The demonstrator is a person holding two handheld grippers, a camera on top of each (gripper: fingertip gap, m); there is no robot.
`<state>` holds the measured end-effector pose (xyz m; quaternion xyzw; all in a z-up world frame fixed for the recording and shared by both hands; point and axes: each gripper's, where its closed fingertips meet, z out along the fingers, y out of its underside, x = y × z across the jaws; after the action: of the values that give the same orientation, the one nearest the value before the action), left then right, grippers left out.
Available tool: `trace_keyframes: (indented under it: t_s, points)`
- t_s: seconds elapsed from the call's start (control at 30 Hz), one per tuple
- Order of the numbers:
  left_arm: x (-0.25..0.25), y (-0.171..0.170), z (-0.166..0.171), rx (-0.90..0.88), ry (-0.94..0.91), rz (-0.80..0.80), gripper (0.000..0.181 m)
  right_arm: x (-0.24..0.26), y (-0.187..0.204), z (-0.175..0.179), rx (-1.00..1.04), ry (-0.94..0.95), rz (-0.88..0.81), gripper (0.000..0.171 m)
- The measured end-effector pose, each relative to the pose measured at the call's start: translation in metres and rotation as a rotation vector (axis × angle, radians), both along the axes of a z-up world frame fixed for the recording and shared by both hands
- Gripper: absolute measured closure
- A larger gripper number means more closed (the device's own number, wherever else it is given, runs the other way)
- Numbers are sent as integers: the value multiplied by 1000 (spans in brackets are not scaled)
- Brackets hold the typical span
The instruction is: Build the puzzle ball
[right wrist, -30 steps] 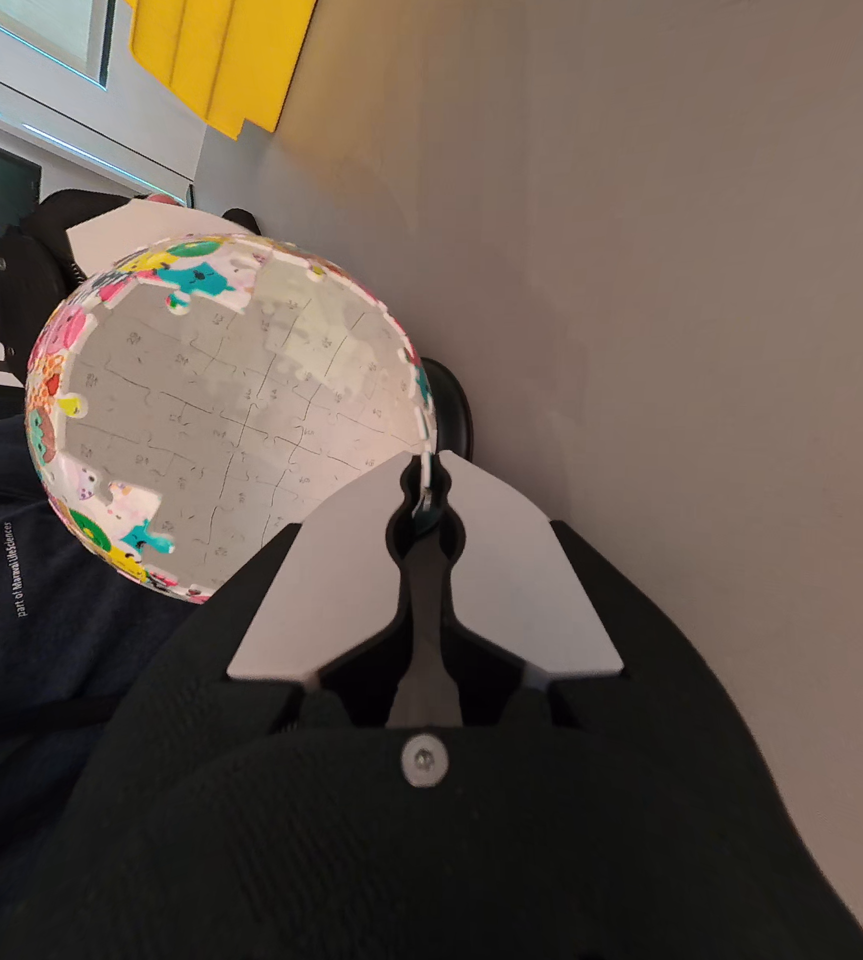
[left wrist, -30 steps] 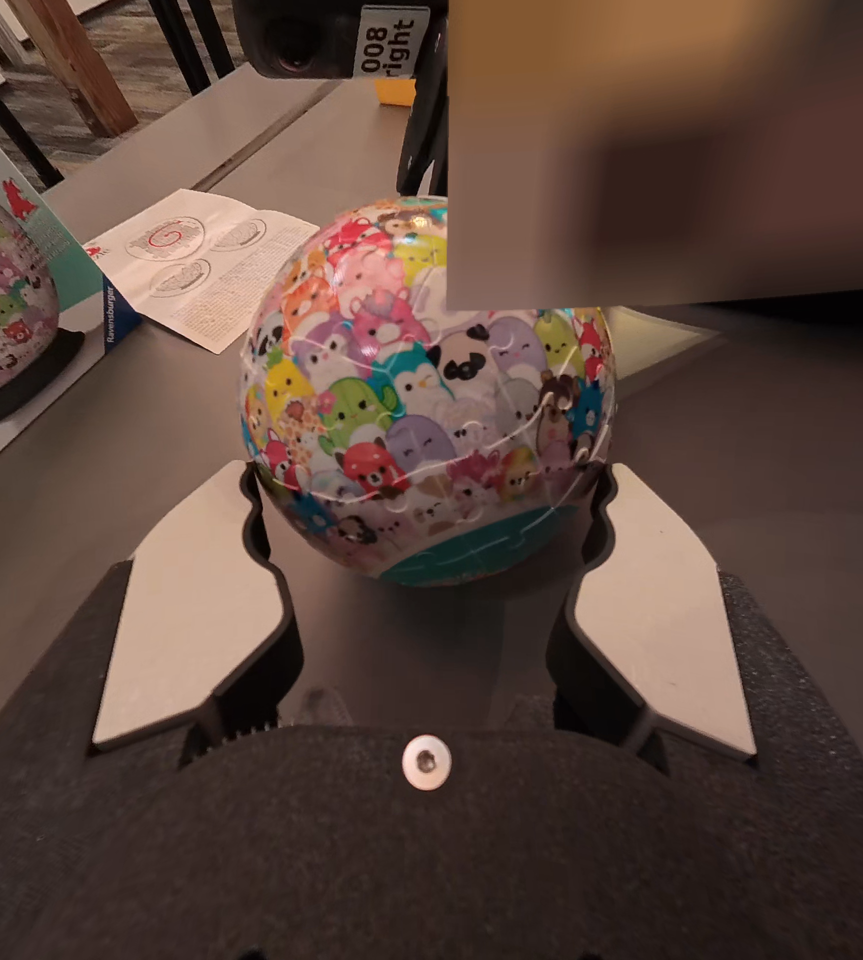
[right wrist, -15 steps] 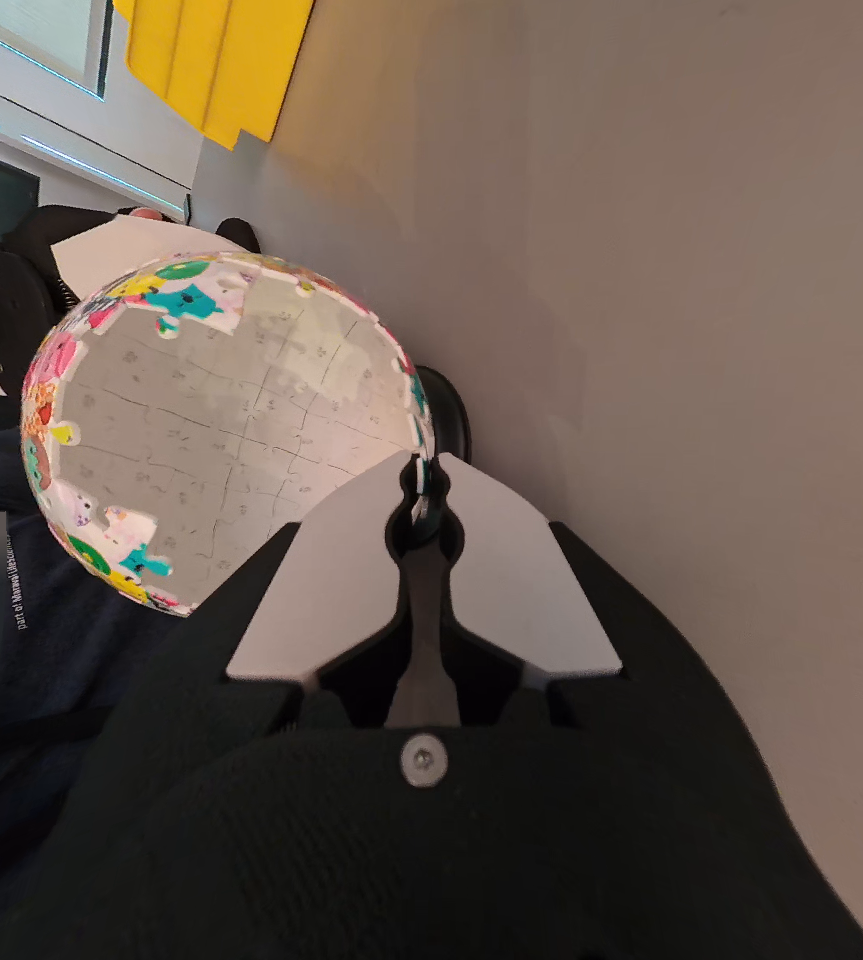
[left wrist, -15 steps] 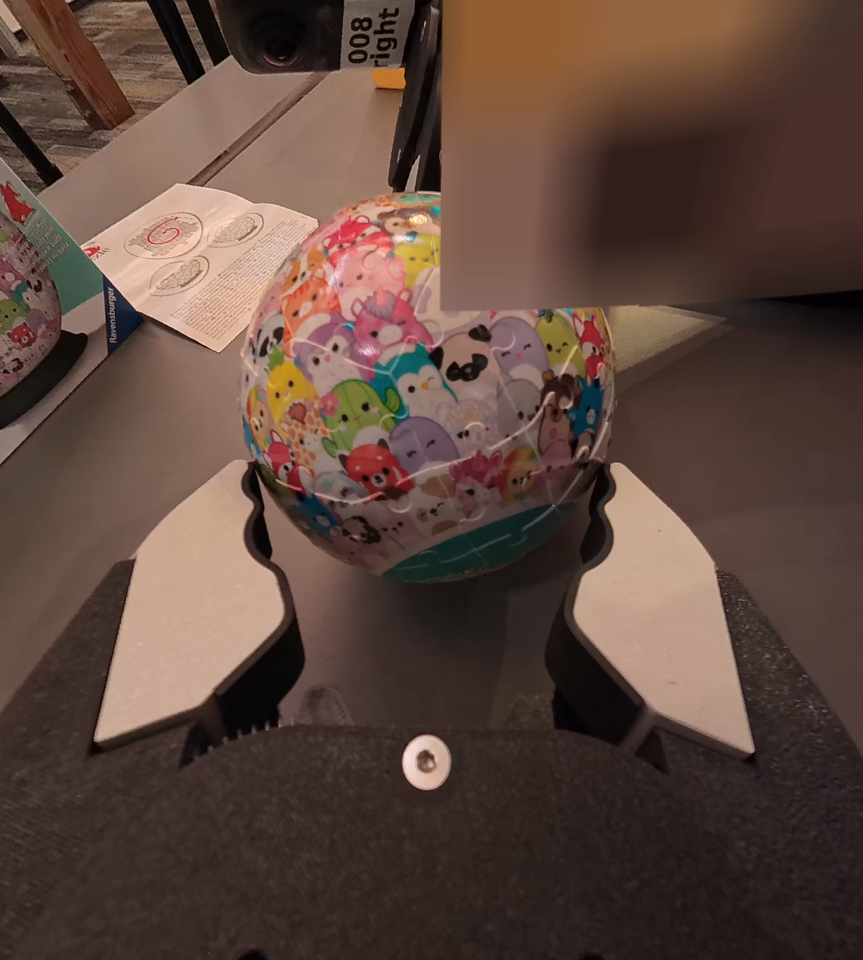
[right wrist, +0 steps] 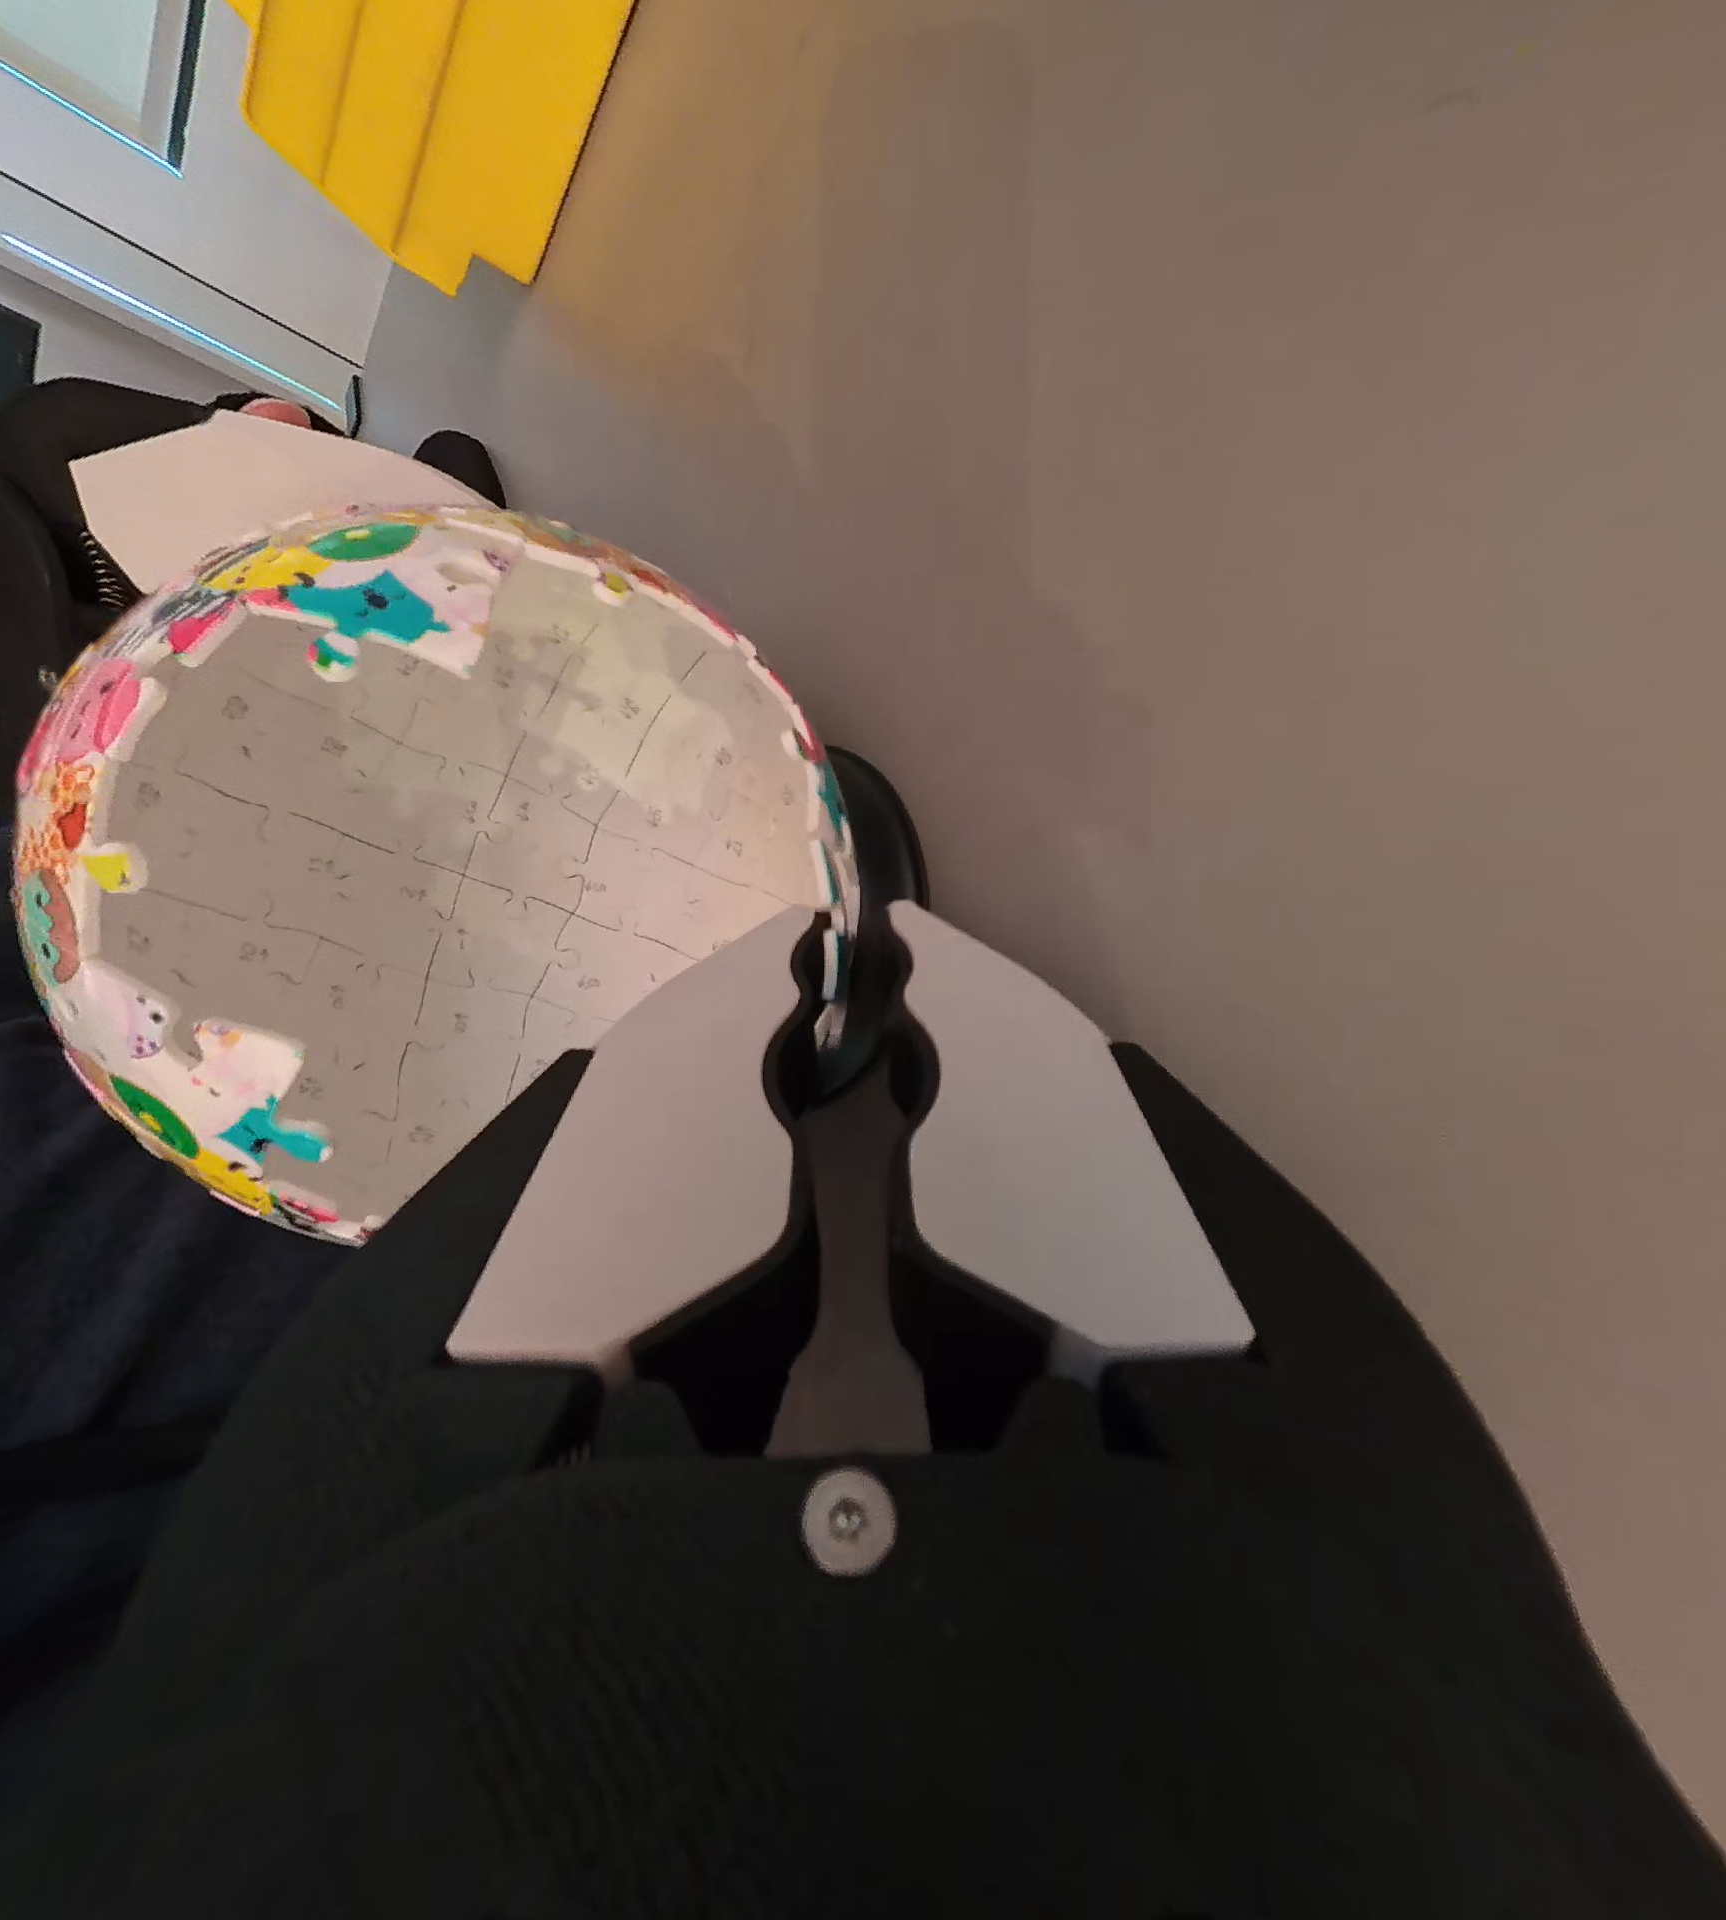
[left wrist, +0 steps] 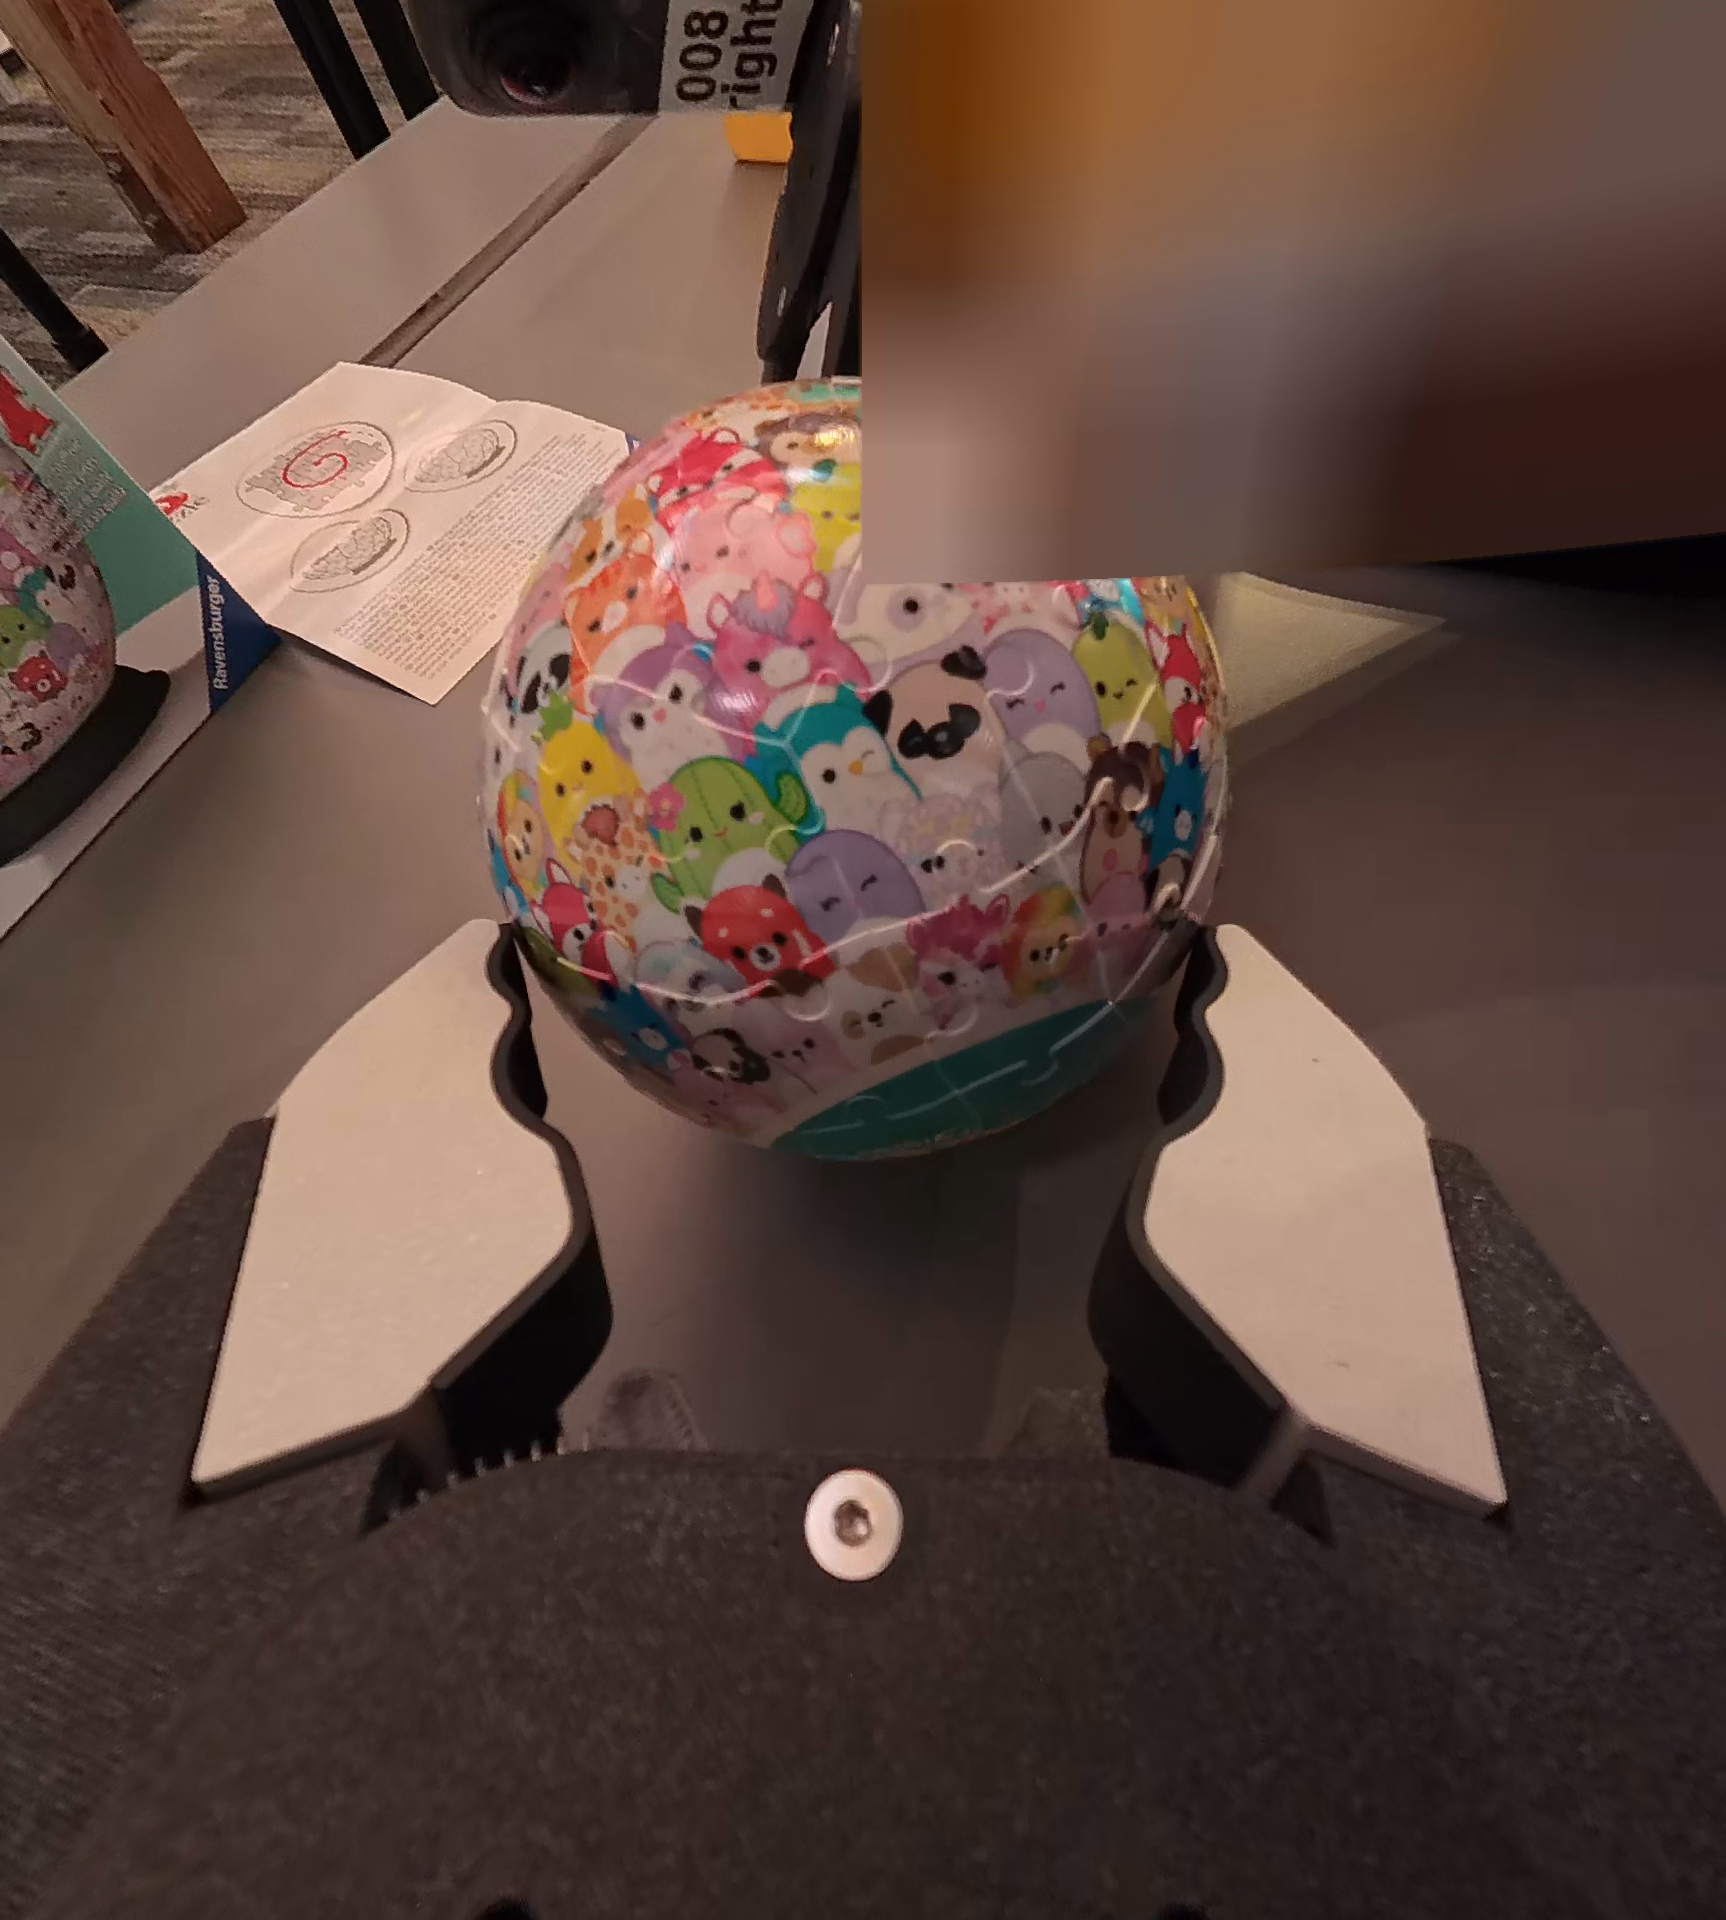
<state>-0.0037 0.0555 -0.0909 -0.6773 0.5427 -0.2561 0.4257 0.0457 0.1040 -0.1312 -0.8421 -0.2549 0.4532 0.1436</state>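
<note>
1. Cradling the puzzle ball (left wrist: pixel 838 810) low between the wide-spread left gripper (left wrist: pixel 854 951) tips, over the grey table (left wrist: pixel 1513 935).
2. Pinching the ball's open rim edge in the nearly closed right gripper (right wrist: pixel 843 935).
3. Lying beyond: instruction sheet (left wrist: pixel 391 520), puzzle box (left wrist: pixel 17 665).

The ball (left wrist: pixel 848 790) sits on the table (left wrist: pixel 1461 935), between the left gripper (left wrist: pixel 854 997) fingers. The leaflet (left wrist: pixel 391 530) lies at its 10 o'clock, the box (left wrist: pixel 17 644) at 9 o'clock, beside the leaflet.
</note>
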Motion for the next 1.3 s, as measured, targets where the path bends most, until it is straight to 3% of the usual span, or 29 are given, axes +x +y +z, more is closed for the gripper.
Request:
trace_keyframes:
  t_s: [1.3]
  points:
    - [3, 5, 2, 37, -25, -15, 67, -6, 12, 9, 167, -43, 19, 168]
